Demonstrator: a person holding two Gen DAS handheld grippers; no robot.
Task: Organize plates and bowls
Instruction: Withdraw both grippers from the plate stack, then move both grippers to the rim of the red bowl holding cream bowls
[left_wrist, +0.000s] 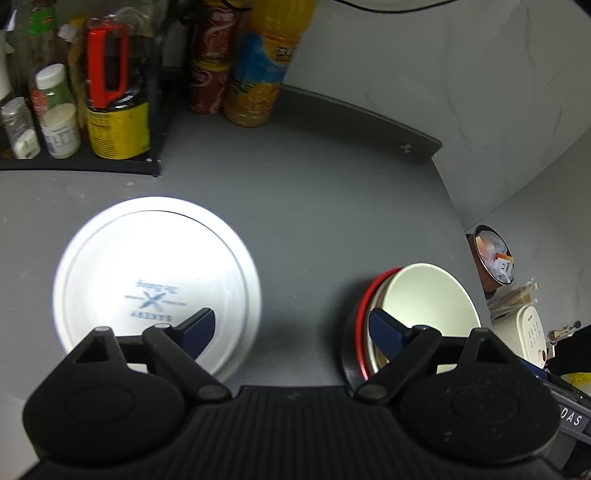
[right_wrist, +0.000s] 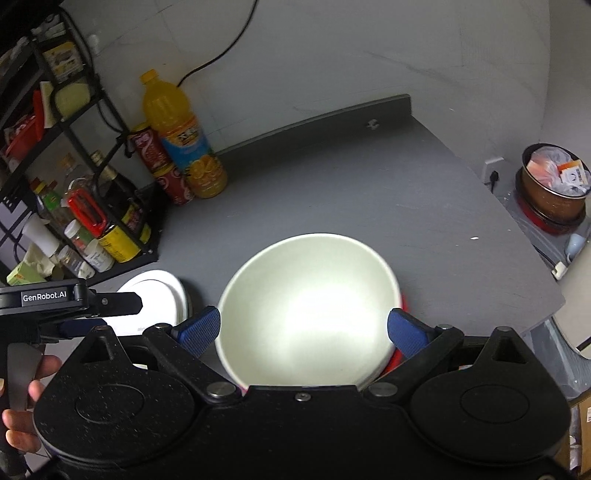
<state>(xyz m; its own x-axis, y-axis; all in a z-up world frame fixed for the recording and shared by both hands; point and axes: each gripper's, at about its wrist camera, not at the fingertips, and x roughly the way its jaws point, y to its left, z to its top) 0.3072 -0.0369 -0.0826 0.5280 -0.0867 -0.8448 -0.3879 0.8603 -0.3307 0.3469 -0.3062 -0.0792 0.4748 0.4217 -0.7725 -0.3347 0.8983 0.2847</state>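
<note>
The left gripper (left_wrist: 291, 325) is hanging spread wide and empty over bare grey worktop (left_wrist: 314, 206), between the two sets of dishes. The white plate (left_wrist: 155, 280) is lying flat at the lower left of the left wrist frame, apparently as a stack of two, though glare is washing out the rims. The cream bowl (left_wrist: 428, 314) is sitting at the lower right, nested in a red bowl (left_wrist: 364, 314) whose rim is showing on its left side.

In the right wrist frame the right gripper (right_wrist: 303, 328) is also spread, its blue pads (right_wrist: 199, 328) flanking the cream bowl (right_wrist: 310, 310) without clearly pressing it.

These dishes are looking stiff, smooth and slippery, and likely breakable if they are ceramic. A pinch across the rim, one finger inside and one outside, is looking like the safest hold for the bowl. The plate is lying low, so one finger would be needing to slide under its edge.
</note>
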